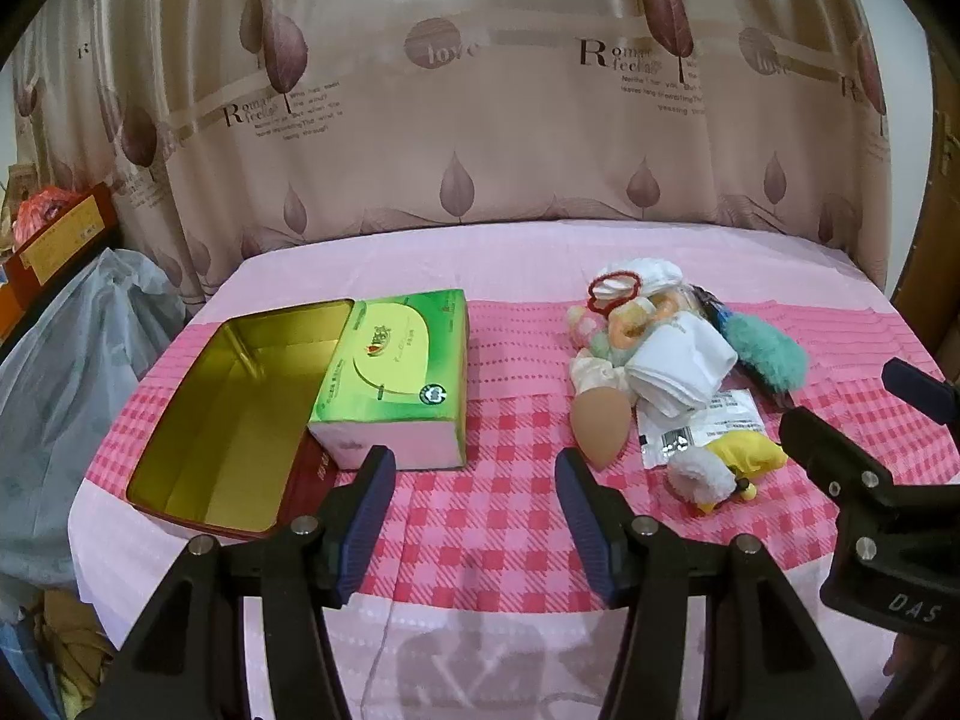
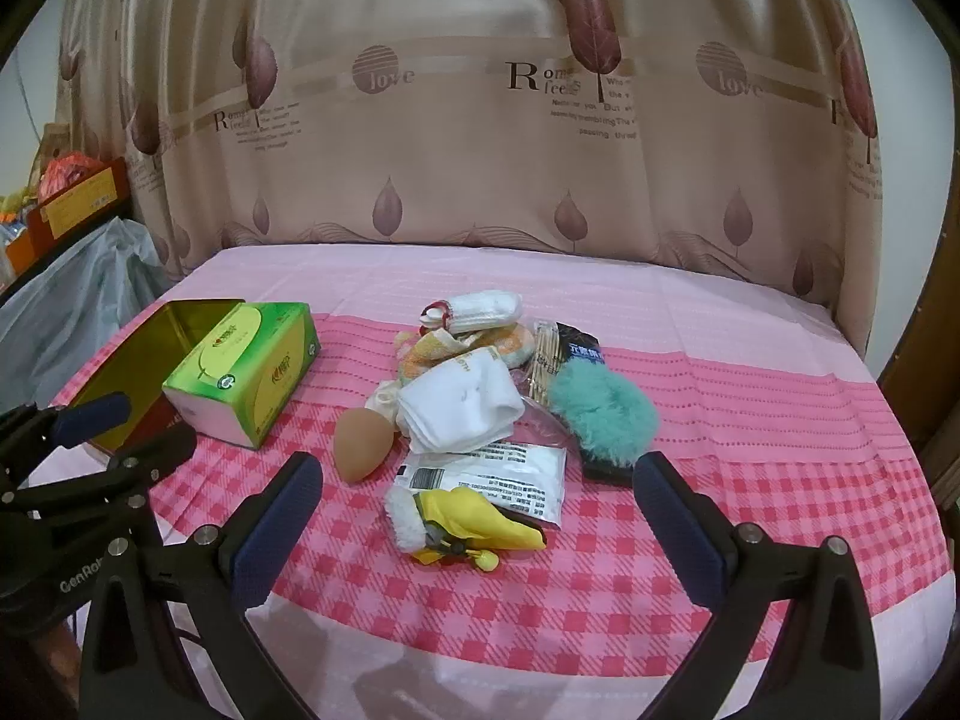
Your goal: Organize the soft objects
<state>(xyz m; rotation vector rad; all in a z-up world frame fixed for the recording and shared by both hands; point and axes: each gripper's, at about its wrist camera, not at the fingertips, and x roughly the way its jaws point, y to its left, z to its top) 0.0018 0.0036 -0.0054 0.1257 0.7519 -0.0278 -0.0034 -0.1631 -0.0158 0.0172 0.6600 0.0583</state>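
A heap of soft things lies on the pink checked cloth: a tan makeup sponge (image 2: 359, 439), folded white socks (image 2: 459, 408), a teal fluffy piece (image 2: 603, 417), a yellow plush toy with white fur (image 2: 465, 525), a white sachet (image 2: 510, 474) and a white roll (image 2: 486, 309). An open gold-lined tin (image 1: 228, 408) stands at the left, with a green tissue box (image 1: 399, 369) beside it. My left gripper (image 1: 474, 480) hovers open between the tissue box and the sponge (image 1: 597, 426). My right gripper (image 2: 480, 504) is wide open just short of the yellow toy, nothing between its fingers.
A leaf-print curtain (image 2: 480, 150) hangs behind the table. A grey plastic bag (image 1: 66, 360) and red cartons (image 1: 54, 234) sit off the left edge. A packet of toothpicks (image 2: 549, 354) lies within the heap. The near cloth strip is bare.
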